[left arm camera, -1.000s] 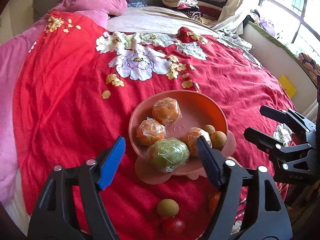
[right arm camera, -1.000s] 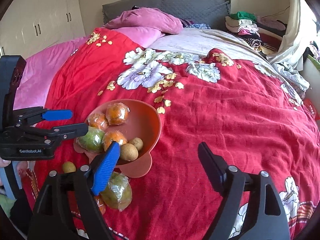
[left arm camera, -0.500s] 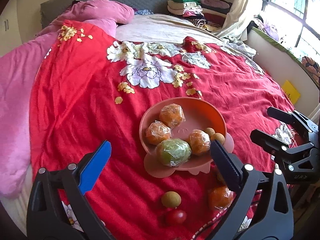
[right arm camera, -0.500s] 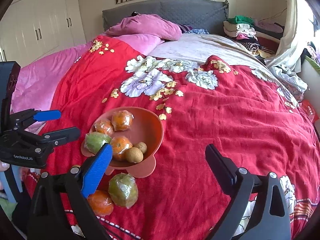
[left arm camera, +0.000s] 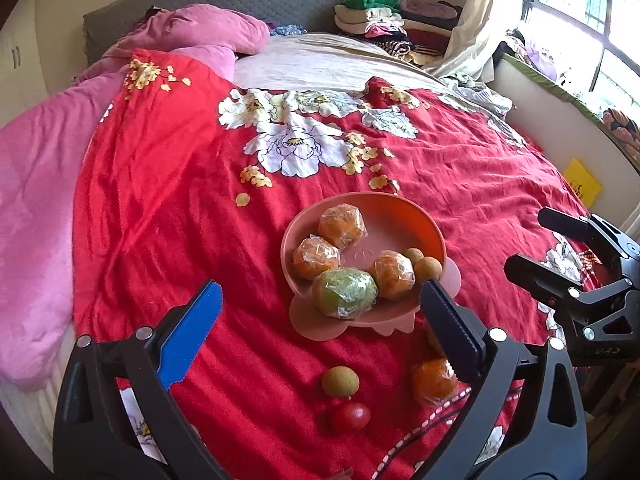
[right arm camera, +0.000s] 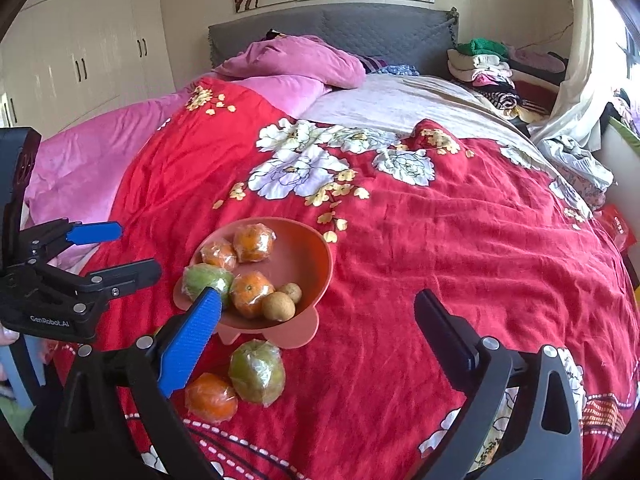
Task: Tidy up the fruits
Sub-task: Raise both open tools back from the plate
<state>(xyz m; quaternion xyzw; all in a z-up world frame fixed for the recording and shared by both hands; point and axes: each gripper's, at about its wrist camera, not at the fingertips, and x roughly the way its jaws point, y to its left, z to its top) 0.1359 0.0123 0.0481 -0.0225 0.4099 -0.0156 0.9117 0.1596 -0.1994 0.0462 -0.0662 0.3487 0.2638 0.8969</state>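
Observation:
A pink bowl (left arm camera: 404, 208) sits on the red floral bedspread and holds wrapped oranges (left arm camera: 342, 221), a wrapped green fruit (left arm camera: 345, 294) and two small brown fruits (left arm camera: 428, 269). The bowl also shows in the right wrist view (right arm camera: 320, 256). On the bedspread in front of it lie a small brown fruit (left arm camera: 340, 381), a red tomato (left arm camera: 350, 417) and a wrapped orange (left arm camera: 434, 380). The right wrist view shows a loose wrapped green fruit (right arm camera: 257, 372) and the orange (right arm camera: 211, 398). My left gripper (left arm camera: 320, 344) is open and empty, near the bowl. My right gripper (right arm camera: 316, 336) is open and empty.
Pink pillows and a pink quilt (left arm camera: 36, 208) lie at the left. Folded clothes (left arm camera: 376, 20) are stacked at the headboard's right. A window ledge (left arm camera: 560, 112) runs along the right. White wardrobes (right arm camera: 80, 48) stand at the back left. The bed's near edge is just below the loose fruit.
Both grippers have drawn back and up from the bowl, so more of the bed and the loose fruit in front shows. Both stay open and empty.

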